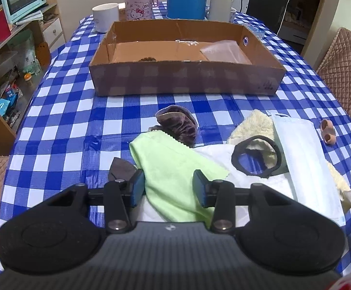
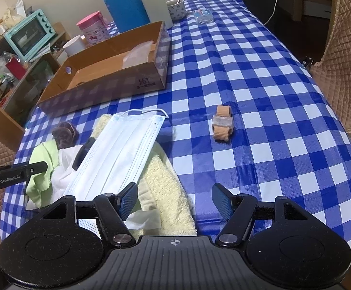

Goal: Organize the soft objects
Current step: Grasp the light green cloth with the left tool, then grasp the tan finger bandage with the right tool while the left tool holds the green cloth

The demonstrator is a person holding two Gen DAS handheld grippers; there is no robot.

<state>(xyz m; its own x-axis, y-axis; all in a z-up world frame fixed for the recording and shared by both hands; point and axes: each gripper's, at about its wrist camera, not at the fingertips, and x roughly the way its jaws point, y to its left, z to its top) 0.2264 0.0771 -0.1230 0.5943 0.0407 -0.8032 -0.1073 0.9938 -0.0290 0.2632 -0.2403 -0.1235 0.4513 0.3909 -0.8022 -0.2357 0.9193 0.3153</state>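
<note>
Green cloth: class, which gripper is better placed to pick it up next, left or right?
Left. The left gripper already straddles the green cloth, pads not yet pressing. The right gripper hangs over the cream fleece.

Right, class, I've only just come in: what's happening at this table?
A person is sorting soft items from a pile into a cardboard box. The left gripper straddles a green cloth without pinching it yet. The right gripper hangs open over a cream fleece, beside a face mask.
</note>
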